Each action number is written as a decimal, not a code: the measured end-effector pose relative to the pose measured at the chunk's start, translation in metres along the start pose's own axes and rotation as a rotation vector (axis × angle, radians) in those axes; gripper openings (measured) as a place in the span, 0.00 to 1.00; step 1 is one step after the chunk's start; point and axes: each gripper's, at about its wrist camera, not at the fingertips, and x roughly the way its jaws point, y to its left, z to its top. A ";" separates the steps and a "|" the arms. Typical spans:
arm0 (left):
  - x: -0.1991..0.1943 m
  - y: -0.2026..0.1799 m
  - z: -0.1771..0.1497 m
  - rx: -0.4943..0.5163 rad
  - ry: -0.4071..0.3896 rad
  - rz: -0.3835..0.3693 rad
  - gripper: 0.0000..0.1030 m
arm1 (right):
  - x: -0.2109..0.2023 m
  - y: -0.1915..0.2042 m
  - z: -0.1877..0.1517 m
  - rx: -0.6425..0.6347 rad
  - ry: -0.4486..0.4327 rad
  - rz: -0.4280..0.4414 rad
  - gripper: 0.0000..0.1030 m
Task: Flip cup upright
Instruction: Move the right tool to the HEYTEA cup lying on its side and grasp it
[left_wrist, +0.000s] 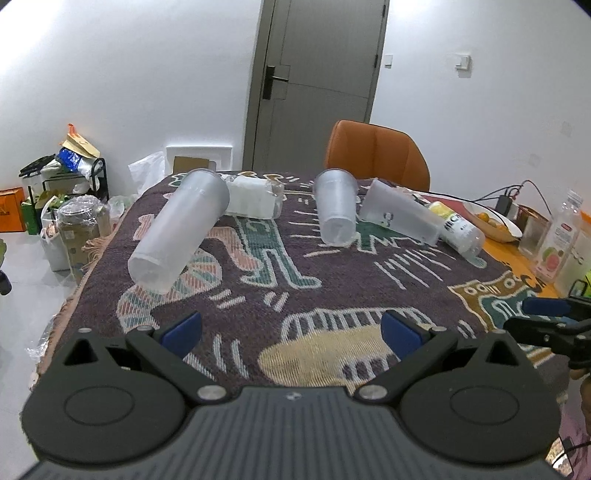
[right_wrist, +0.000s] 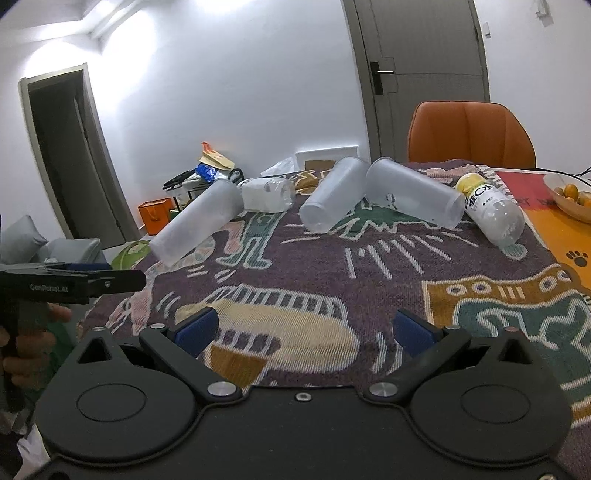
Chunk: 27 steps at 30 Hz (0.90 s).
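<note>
Three frosted plastic cups lie on their sides on the patterned cloth (left_wrist: 295, 302). The left cup (left_wrist: 179, 230) (right_wrist: 197, 223) has its base toward me. The middle cup (left_wrist: 336, 208) (right_wrist: 332, 195) also lies base toward me. The right cup (left_wrist: 400, 212) (right_wrist: 413, 195) lies across, rim to the left. My left gripper (left_wrist: 291, 330) is open and empty, low over the near cloth. My right gripper (right_wrist: 304, 328) is open and empty, also near the front edge. It shows at the right in the left wrist view (left_wrist: 546, 317).
A clear glass jar (left_wrist: 255, 197) lies on its side behind the left cup. A plastic bottle (left_wrist: 460, 227) (right_wrist: 493, 212) lies beside the right cup. A bowl of fruit (right_wrist: 570, 197), an orange chair (left_wrist: 376, 155) and bottles (left_wrist: 557, 240) stand at the right. Floor clutter lies at the left.
</note>
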 end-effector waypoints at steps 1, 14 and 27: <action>0.003 0.001 0.003 0.000 0.000 0.004 0.99 | 0.004 -0.002 0.003 0.004 -0.003 0.003 1.00; 0.047 0.011 0.032 -0.052 -0.027 0.012 0.99 | 0.051 -0.021 0.045 0.109 -0.005 0.077 1.00; 0.082 0.013 0.055 -0.123 -0.013 0.057 0.99 | 0.108 -0.032 0.080 0.166 0.051 0.118 0.93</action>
